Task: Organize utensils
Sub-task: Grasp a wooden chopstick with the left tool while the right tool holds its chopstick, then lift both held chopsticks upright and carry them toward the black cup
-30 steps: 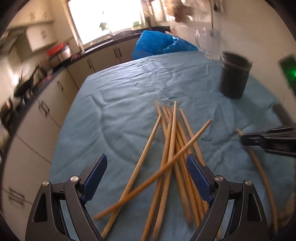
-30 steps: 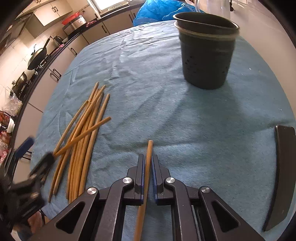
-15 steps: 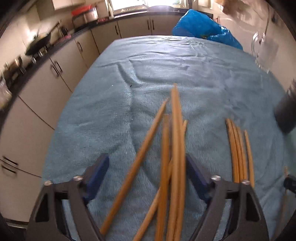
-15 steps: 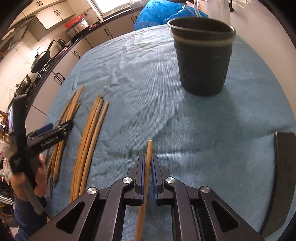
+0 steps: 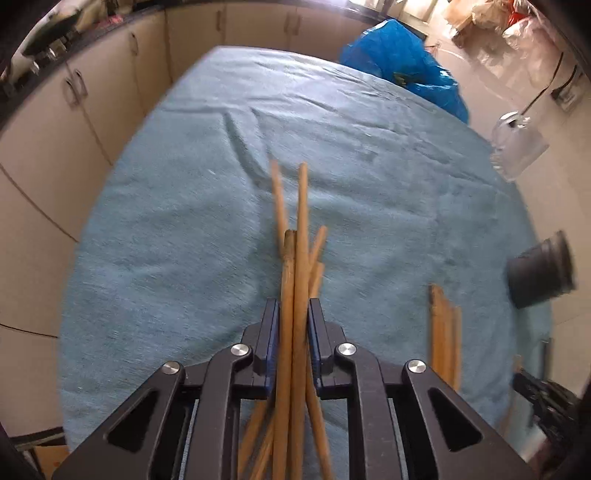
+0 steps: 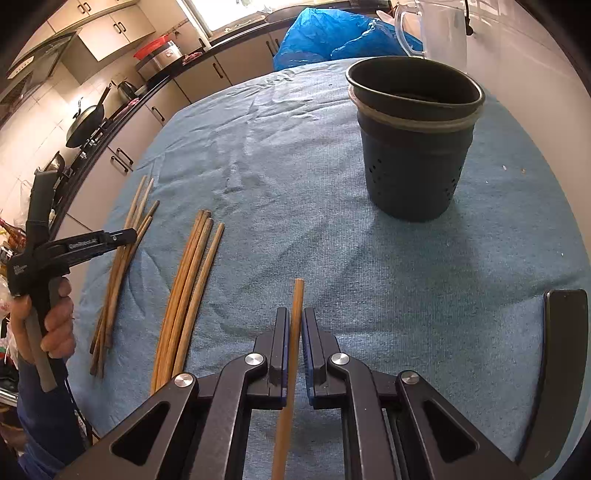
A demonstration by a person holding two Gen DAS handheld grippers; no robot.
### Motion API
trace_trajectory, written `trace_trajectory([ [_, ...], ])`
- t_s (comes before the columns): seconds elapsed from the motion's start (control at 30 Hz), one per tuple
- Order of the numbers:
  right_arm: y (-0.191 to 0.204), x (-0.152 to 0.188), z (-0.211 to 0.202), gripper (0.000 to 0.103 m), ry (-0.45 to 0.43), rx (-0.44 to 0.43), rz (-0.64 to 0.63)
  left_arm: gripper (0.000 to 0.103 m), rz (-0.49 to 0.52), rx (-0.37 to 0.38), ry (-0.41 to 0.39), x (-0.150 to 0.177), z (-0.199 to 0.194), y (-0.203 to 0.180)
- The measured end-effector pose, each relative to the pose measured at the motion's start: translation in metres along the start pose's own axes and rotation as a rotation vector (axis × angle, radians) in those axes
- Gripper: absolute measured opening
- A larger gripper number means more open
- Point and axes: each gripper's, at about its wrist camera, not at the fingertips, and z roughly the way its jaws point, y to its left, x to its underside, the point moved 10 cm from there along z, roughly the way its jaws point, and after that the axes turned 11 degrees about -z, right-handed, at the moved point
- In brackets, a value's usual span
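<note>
My left gripper (image 5: 292,306) is shut on a bundle of several wooden chopsticks (image 5: 301,236) over the blue cloth; it also shows in the right wrist view (image 6: 125,234) at the left, gripping that bundle (image 6: 122,258). My right gripper (image 6: 294,319) is shut on a single chopstick (image 6: 295,306) that points toward the dark perforated utensil holder (image 6: 413,147), which stands upright ahead and to the right. A second group of chopsticks (image 6: 188,288) lies on the cloth between the two grippers, and shows in the left wrist view (image 5: 445,332).
The blue cloth (image 6: 295,166) covers the table. A blue plastic bag (image 6: 332,33) and a clear glass jug (image 6: 436,29) sit at the far edge. A dark flat object (image 6: 557,362) lies at the right. Kitchen cabinets run along the left.
My left gripper has closed from wide open onto a bundle of chopsticks, separating it from the rest. My right gripper holds its single chopstick as before, slightly nearer the holder.
</note>
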Motion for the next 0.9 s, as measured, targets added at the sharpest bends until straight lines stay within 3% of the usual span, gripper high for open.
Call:
trace_trajectory([
  [0.2,-0.005,0.001,0.002,0.007,0.003,-0.005,0.007,0.014,0.015,-0.022,-0.005,0.003,-0.006,0.004],
  [0.33,-0.007,0.001,0.003,0.007,0.004,-0.012,0.009,0.017,-0.017,0.031,0.038,0.006,-0.008,0.006],
  [0.57,-0.01,0.004,0.007,0.007,0.01,-0.022,0.015,0.018,-0.041,-0.004,0.024,-0.005,-0.001,0.017],
  [0.73,-0.011,0.005,0.008,0.007,0.012,-0.03,0.015,0.018,-0.109,0.102,0.052,-0.012,-0.002,0.021],
  [0.9,-0.009,0.007,0.012,0.007,0.022,-0.037,0.007,0.018,-0.155,0.084,0.028,-0.023,-0.006,0.036],
])
